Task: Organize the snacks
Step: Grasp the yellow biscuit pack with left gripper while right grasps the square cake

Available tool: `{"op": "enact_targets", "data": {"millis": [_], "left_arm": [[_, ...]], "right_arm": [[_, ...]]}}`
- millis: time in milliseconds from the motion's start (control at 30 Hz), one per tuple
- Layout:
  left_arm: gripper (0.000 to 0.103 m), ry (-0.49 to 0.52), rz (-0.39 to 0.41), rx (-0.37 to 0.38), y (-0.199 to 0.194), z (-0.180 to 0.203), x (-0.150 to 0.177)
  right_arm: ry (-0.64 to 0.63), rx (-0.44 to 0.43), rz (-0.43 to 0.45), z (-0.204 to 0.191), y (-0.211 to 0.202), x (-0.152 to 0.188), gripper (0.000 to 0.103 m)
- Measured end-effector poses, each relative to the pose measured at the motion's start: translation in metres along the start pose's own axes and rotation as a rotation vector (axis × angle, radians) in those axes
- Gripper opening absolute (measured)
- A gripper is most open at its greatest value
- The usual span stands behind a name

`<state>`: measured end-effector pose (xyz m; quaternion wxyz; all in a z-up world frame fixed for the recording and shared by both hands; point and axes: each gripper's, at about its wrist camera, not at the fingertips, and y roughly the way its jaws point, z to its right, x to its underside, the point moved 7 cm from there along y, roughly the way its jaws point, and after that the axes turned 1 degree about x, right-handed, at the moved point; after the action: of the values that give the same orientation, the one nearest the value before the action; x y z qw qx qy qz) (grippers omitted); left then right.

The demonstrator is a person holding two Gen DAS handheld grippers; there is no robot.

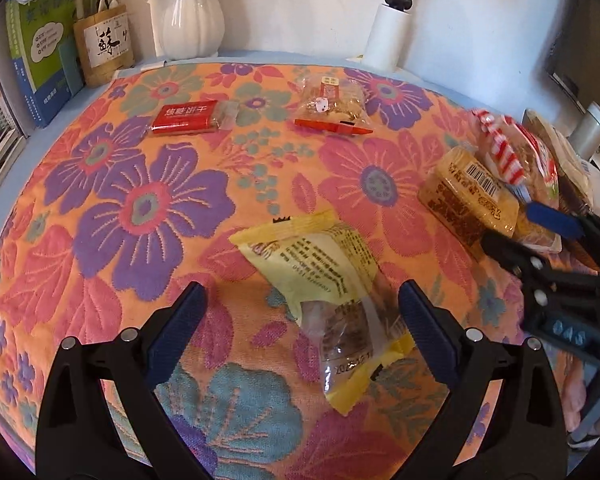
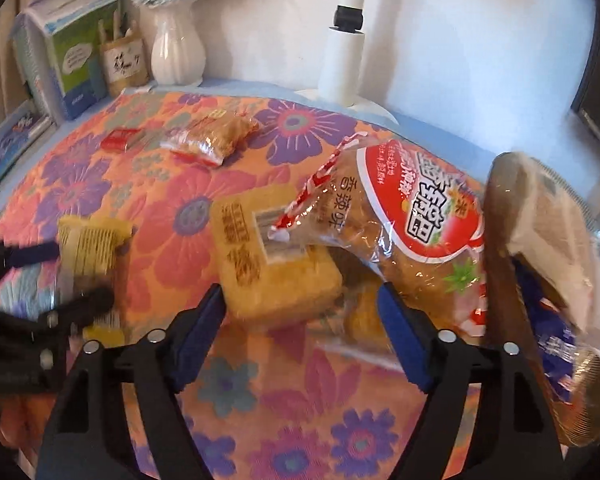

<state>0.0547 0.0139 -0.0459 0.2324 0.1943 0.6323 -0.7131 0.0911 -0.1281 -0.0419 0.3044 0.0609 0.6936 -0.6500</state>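
Observation:
A yellow snack packet (image 1: pixel 320 276) lies flat on the floral cloth between the fingers of my left gripper (image 1: pixel 302 292), which is open and straddles it. On the right is a pile: a golden barcode packet (image 1: pixel 468 196), a red-and-white bag (image 1: pixel 504 148) leaning on it, and a brown packet (image 2: pixel 540 220). My right gripper (image 2: pixel 300 294) is open, its tips on either side of the golden packet's (image 2: pixel 276 264) near corner. The red-and-white bag (image 2: pixel 412 216) rests on that packet. Each gripper shows in the other's view: the right gripper (image 1: pixel 516 226), the left gripper (image 2: pixel 72 276).
A red biscuit packet (image 1: pixel 188 118) and a clear packet with a red edge (image 1: pixel 332 104) lie at the far side of the floral cloth (image 1: pixel 100 208). Behind stand a white vase (image 1: pixel 192 20), a bamboo pen holder (image 1: pixel 102 46), books (image 1: pixel 40 60) and a white lamp post (image 1: pixel 388 36).

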Motion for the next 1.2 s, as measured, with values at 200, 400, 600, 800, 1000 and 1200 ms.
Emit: {"op": "enact_targets", "data": {"millis": [200, 400, 600, 800, 1000, 1200], "left_arm": [[0.092, 0.011, -0.015, 0.002, -0.009, -0.017, 0.001], [0.093, 0.025, -0.021, 0.063, -0.019, -0.029, 0.003], [0.093, 0.086, -0.035, 0.027, 0.002, 0.005, 0.007], [0.068, 0.135, -0.003, -0.060, 0.004, 0.010, 0.004], [0.049, 0.167, 0.001, -0.058, -0.007, 0.016, 0.010], [0.049, 0.173, -0.001, 0.001, -0.023, 0.029, 0.030]], "right_arm": [[-0.041, -0.030, -0.017, -0.016, 0.007, -0.003, 0.069], [0.001, -0.094, -0.039, -0.029, 0.007, -0.002, 0.072], [0.065, -0.103, -0.066, -0.023, 0.026, -0.006, 0.063], [0.014, -0.095, -0.031, -0.027, 0.007, 0.013, 0.055], [0.106, -0.197, -0.087, -0.028, -0.027, 0.053, 0.055], [0.289, -0.245, -0.097, 0.007, -0.076, 0.120, 0.055]]}}
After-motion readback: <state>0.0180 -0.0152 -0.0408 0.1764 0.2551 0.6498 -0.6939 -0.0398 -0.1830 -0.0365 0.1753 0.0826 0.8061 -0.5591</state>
